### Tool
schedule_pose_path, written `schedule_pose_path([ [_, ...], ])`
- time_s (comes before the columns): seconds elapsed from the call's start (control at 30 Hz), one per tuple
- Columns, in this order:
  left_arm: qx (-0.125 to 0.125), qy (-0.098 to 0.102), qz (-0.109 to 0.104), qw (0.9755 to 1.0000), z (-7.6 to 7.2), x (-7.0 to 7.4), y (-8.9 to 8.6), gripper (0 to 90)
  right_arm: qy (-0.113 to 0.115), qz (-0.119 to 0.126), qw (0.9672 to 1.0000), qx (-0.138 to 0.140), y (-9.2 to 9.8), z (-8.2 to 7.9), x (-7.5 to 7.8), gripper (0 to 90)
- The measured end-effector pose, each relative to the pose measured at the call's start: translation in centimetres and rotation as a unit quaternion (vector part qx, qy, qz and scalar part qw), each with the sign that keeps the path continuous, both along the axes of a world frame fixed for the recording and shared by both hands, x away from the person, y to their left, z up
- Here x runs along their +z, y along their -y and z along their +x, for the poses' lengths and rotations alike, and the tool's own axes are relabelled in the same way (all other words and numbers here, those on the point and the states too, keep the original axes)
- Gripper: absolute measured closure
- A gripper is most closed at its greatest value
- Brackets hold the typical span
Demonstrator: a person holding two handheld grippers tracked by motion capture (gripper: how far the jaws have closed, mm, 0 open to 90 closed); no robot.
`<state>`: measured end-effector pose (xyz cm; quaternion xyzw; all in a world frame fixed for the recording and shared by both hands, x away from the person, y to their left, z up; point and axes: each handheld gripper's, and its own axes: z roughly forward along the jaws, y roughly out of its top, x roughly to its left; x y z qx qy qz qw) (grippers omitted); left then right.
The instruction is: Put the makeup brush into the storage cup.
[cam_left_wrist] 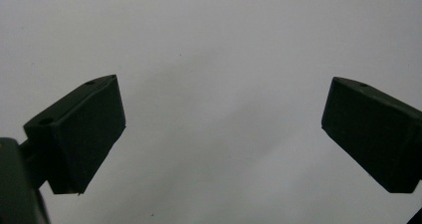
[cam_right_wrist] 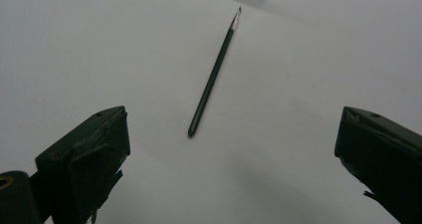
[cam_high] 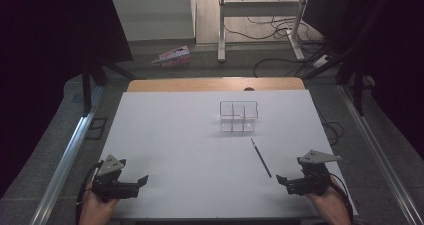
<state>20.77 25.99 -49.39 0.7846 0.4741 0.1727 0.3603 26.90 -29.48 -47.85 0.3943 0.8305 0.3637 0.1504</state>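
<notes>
On the white worktop (cam_high: 165, 150), a thin black pen (cam_high: 261, 158) lies flat just ahead of the right tool (cam_high: 286, 181), between it and the clear divided holder (cam_high: 239, 116) farther back. Both this tool and the left tool (cam_high: 141, 181) stand released and empty. A slim, low pen could roll or slip from a shallow pinch; bare surface surrounds it, though the worktop's right edge lies near.

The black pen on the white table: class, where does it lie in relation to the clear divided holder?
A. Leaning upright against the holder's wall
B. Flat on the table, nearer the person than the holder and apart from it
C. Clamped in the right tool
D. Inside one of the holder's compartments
B: the black pen lies flat on the white table, apart from the clear divided holder and in neither tool.
</notes>
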Motion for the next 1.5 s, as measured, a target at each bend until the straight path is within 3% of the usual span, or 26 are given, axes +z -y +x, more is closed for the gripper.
schedule_pose_path([
  [0.23, 0.000, -0.001, -0.013, 0.9999, 0.0, 0.0, -0.2, 3.8, -0.009, -0.015, 0.9998, -0.005, 0.0, -0.6, -0.2, 0.0],
  [0.47, -0.003, 0.006, -0.012, 0.9999, 0.1, -0.2, -0.2, 3.2, -0.016, -0.007, 0.9998, -0.005, -0.1, -0.6, -0.2, 0.0],
  [0.63, -0.006, 0.005, -0.022, 0.9997, 0.1, -0.3, -0.3, 1.6, -0.013, -0.014, 0.9998, -0.006, -0.1, -0.6, -0.2, 0.0],
  [0.8, -0.008, 0.009, -0.019, 0.9998, 0.1, -0.3, -0.2, 1.5, 0.002, -0.018, 0.9998, -0.010, -0.1, -0.6, 0.0, 1.3],
  [0.93, -0.006, 0.010, -0.021, 0.9997, 0.1, -0.3, -0.3, 1.6, -0.003, -0.014, 0.9998, -0.011, 0.0, -0.5, 0.0, 2.6],
  [1.27, -0.004, 0.018, -0.014, 0.9997, 0.2, -0.3, -0.4, 0.6, -0.010, -0.047, 0.9988, 0.001, -0.6, -0.4, -0.1, 2.1],
  [1.5, -0.004, 0.016, -0.012, 0.9998, 0.2, -0.4, -0.3, 0.6, -0.014, -0.053, 0.9985, 0.004, -1.1, -0.2, 0.3, 1.8],
])
